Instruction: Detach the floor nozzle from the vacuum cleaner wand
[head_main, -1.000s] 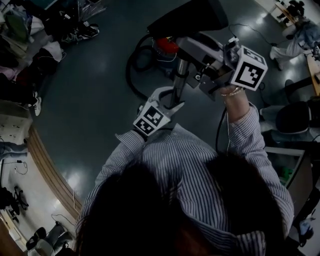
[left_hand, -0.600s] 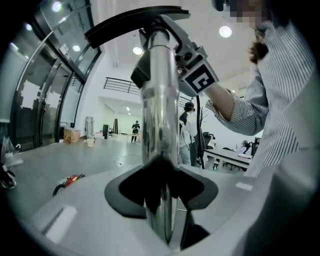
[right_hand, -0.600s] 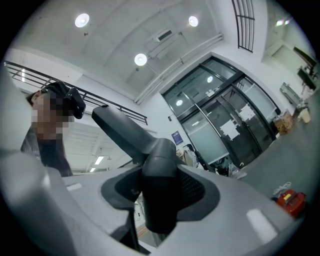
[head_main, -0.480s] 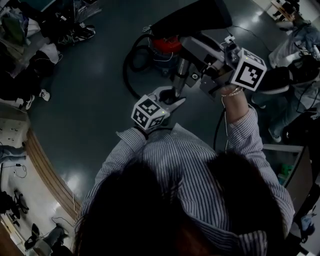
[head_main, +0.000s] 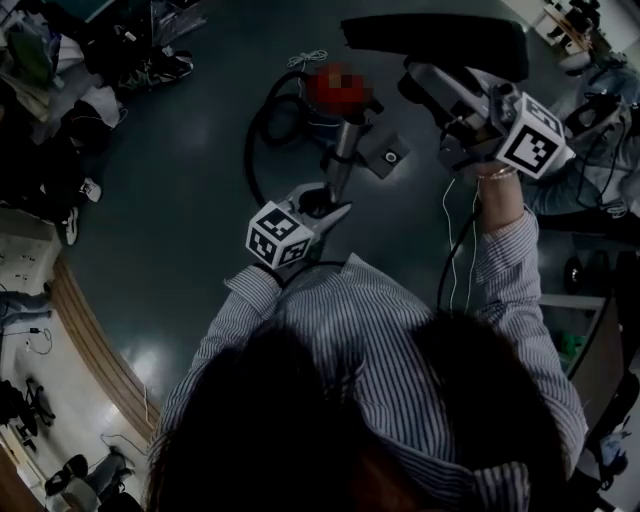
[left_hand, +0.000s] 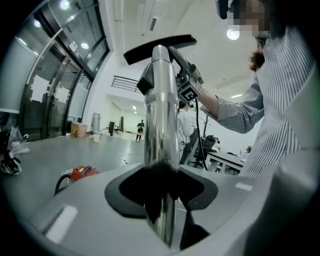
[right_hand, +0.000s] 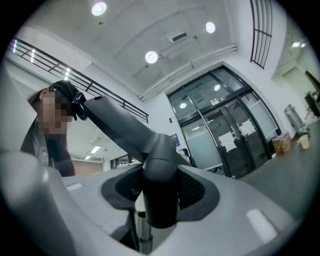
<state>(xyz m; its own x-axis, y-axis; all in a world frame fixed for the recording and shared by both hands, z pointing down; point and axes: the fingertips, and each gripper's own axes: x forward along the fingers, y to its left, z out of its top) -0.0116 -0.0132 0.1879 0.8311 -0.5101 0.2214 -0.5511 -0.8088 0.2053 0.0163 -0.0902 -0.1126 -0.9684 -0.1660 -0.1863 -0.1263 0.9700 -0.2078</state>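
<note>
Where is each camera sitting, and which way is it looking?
Head view: on the person's head, looking steeply down at the floor; shows hair, striped shirt, left gripper, right gripper.
Left gripper view: rides the left gripper, facing tall windows along its jaws, just closed on the shiny wand; shirt at right.
Right gripper view: rides the right gripper, facing glass doors and ceiling; jaws clamp the floor nozzle's neck; shirt at left.
Shared: head and left gripper views both show wand, right gripper, red vacuum cleaner.

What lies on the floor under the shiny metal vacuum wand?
A red vacuum canister with a looped black hose. The shiny metal wand covers part of the canister; the left gripper, shut on the wand, hides its lower end.
</note>
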